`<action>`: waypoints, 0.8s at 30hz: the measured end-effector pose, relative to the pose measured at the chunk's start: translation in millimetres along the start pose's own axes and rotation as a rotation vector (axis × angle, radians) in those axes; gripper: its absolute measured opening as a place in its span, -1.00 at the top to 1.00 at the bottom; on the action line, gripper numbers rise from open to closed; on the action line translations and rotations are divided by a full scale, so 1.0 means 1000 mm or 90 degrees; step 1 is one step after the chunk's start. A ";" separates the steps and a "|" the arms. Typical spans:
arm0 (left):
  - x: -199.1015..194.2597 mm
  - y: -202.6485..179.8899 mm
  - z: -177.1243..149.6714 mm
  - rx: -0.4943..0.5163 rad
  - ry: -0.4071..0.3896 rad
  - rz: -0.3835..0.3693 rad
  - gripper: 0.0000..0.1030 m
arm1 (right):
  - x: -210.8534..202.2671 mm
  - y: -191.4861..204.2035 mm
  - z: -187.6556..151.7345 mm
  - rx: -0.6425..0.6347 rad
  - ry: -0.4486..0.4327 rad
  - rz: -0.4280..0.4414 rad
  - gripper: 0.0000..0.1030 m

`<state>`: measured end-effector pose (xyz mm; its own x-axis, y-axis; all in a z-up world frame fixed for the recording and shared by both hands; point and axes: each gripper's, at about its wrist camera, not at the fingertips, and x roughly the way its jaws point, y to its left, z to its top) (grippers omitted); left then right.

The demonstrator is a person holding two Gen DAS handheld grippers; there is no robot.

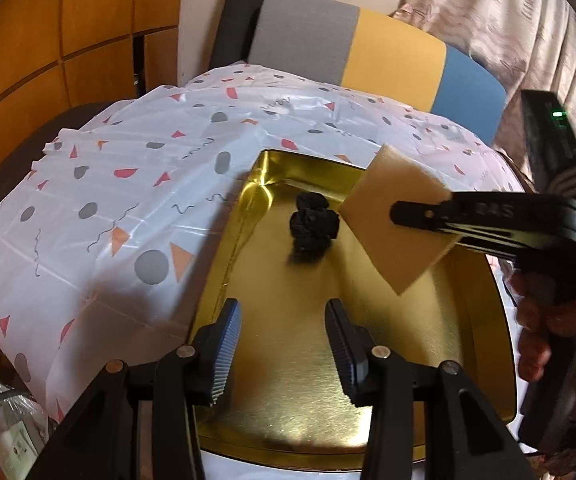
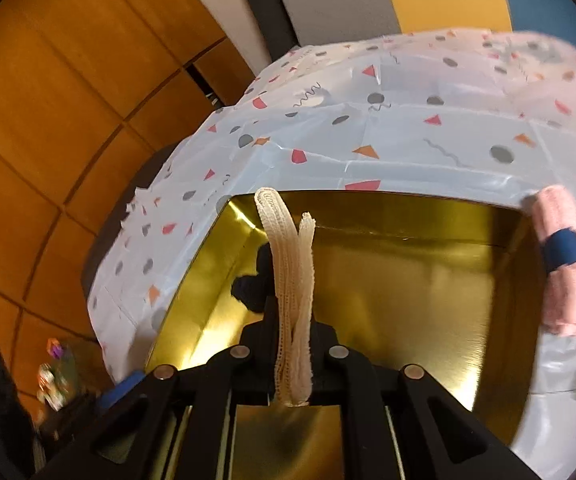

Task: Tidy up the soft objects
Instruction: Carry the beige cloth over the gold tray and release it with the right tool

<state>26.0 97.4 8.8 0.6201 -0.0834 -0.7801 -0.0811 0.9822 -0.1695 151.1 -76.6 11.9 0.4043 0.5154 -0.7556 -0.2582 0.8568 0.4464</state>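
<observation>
A gold tin tray (image 1: 387,344) lies on the patterned tablecloth. A black scrunchie (image 1: 312,224) lies inside it near the far left corner; it shows partly hidden in the right wrist view (image 2: 252,285). My left gripper (image 1: 284,344) is open and empty above the tray's near part. My right gripper (image 1: 419,220) is shut on a thin beige foam sheet (image 1: 391,220) and holds it above the tray, right of the scrunchie. In the right wrist view the sheet (image 2: 292,280) stands edge-on between the shut jaws (image 2: 293,332).
A rolled pink towel with a blue band (image 2: 563,268) lies on the cloth (image 2: 367,132) by the tray's (image 2: 407,280) right rim. A grey, yellow and blue chair back (image 1: 367,48) stands behind the table. Wooden panels line the left.
</observation>
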 end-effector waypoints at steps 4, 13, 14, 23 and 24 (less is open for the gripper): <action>0.001 -0.002 -0.002 0.001 0.003 -0.010 0.15 | 0.014 -0.003 0.004 -0.005 0.012 -0.045 0.03; 0.007 -0.018 -0.009 0.021 0.020 -0.044 0.15 | -0.018 -0.026 -0.005 0.005 -0.041 -0.085 -0.32; 0.008 -0.021 -0.010 0.022 0.023 -0.046 0.15 | -0.017 -0.027 -0.007 0.008 -0.038 -0.089 -0.29; 0.000 -0.027 -0.012 0.032 0.011 -0.038 0.15 | 0.012 -0.022 0.002 0.047 -0.013 -0.009 0.59; 0.000 -0.026 -0.012 0.030 0.012 -0.038 0.15 | 0.013 -0.019 0.005 0.047 -0.017 0.002 0.58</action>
<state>19.1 70.2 5.8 0.6073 -0.1449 -0.7811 -0.0077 0.9821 -0.1882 165.5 -86.4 -3.8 0.4268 0.5180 -0.7413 -0.1946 0.8531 0.4841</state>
